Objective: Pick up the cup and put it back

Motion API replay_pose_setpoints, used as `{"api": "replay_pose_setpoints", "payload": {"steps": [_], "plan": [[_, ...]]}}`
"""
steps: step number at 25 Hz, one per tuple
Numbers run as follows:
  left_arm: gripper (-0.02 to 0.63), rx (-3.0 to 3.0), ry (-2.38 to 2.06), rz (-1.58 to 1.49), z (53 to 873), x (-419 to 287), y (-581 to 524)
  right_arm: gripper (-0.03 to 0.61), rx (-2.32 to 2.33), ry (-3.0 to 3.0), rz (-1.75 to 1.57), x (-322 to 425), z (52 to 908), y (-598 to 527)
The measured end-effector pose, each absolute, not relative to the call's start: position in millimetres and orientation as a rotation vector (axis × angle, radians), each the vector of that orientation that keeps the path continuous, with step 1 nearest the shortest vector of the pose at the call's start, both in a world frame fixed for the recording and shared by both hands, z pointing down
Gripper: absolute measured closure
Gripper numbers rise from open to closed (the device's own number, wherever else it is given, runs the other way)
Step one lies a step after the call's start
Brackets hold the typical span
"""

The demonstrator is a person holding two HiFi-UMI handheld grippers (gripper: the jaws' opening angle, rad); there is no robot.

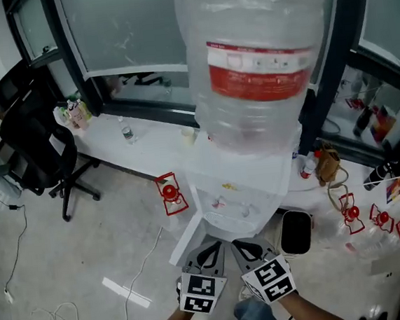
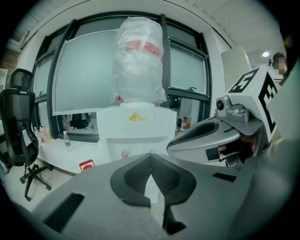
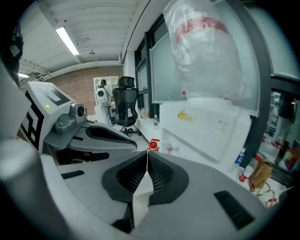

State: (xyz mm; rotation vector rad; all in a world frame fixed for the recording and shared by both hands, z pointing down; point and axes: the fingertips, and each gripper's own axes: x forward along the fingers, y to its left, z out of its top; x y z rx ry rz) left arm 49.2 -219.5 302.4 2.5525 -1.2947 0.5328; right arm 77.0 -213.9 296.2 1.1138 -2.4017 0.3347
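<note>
Both pairs are closed tip to tip with nothing between them. The left tongs [image 2: 150, 158] and right tongs [image 3: 147, 158] sit side by side at the bottom centre of the head view, aimed at the water cooler [image 1: 234, 187]. The task looks not yet begun. What seems to be the cup [image 1: 188, 137] stands on the white tabletop [image 1: 113, 139] just left of the cooler. Next, one pair must part and reach toward it. Only the head view shows that cup; the gripper views show the cooler's front.
</note>
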Motion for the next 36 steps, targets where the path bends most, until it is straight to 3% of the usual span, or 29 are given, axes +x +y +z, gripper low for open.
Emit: {"api": "replay_pose_setpoints", "payload": {"steps": [14, 36], "plan": [[0.603, 2.499, -1.357, 0.370, 153, 38, -180, 0.557, 1.195, -2.483, 0.441, 64, 157, -162], [0.603, 2.559, -1.307, 0.350, 143, 42, -146, 0.557, 1.337, -2.459, 0.409, 66, 140, -132]]}}
